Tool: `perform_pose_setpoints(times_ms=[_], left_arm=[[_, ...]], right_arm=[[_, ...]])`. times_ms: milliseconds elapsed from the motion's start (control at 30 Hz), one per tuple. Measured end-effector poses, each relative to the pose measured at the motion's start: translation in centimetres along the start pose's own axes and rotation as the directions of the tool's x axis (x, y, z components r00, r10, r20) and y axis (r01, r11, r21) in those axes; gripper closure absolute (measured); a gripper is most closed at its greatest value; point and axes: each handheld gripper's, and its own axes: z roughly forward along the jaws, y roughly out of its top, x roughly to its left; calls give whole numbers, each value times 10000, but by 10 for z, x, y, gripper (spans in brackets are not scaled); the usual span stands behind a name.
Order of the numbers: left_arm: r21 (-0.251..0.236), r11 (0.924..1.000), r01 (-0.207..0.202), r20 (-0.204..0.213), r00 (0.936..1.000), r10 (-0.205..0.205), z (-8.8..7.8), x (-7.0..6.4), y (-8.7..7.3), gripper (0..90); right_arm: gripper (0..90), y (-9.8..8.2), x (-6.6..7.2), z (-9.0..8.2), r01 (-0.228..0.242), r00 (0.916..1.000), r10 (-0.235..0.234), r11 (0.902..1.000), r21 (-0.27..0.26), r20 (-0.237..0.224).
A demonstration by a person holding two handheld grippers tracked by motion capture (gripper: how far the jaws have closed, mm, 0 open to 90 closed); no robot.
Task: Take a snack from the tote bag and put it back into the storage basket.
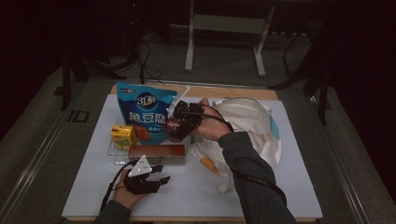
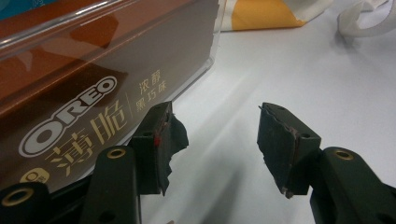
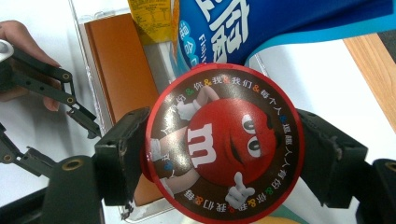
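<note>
- The M&M's tub, a round red container seen lid-on, is gripped across its width by the right claw; the jaws press on its rim at 9 and 3 o'clock, a hold judged to keep it from rolling while it is carried.
- In the high view the M&M's tub is held above the middle of the worktop, just at the 3 o'clock edge of the blue snack bag and at 9 o'clock of the white cloth bag.
- The cloth bag lies slumped beside the hand, its mouth not clearly shown; it is judged to be where the goods are being packed.
- The clear tray at 9 o'clock of the tub carries the yellow drink carton and the brown Oreo box, so that they are kept together within reach.
- The left claw rests at 6 o'clock of the tray, jaws apart and empty; in the left gripper view its jaws stand just beside the Oreo box, one jaw close against the box face, and the claw is judged ready to take it next.
</note>
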Motion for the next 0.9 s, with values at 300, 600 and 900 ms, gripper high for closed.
perform_pose_setpoints(times_ms=[300,600,900], left_arm=[[-2,10000,0,0,10000,0,0,0,0,462],[-1,10000,-12,-12,10000,12,0,0,0,462],[-23,10000,5,-11,10000,-5,0,0,0,462]], right_arm=[[244,1,0,4,-68,10000,67,9998,161,50],[244,-2,-1,10,-221,9997,220,9994,248,78],[244,-2,-1,17,-306,9994,301,9988,393,144]])
